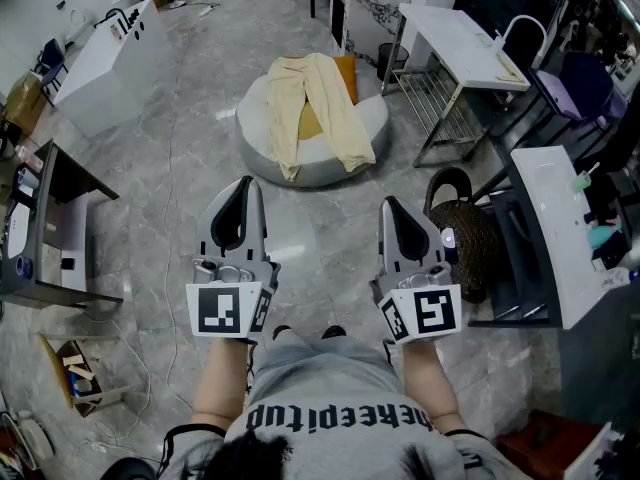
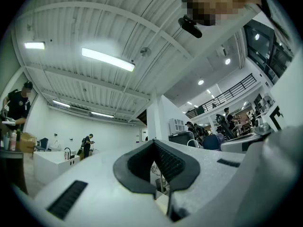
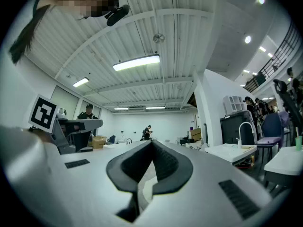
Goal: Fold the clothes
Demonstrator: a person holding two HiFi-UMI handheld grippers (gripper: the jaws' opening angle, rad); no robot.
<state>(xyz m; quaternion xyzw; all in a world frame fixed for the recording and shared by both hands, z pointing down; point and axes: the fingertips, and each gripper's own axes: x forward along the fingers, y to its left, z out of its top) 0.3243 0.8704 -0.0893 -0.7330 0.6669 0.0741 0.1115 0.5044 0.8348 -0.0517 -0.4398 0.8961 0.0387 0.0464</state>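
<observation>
Not started yet imo. Left gripper and right gripper are both held close to the body, jaws together, nothing in either. Past them is a stretch of floor, then further out the cream garment lies rumpled over a round white pouf, one end hanging off the front edge. Next move prob needs: step up, open both, grab two corners and spread it flat b4 any folding.
</observation>
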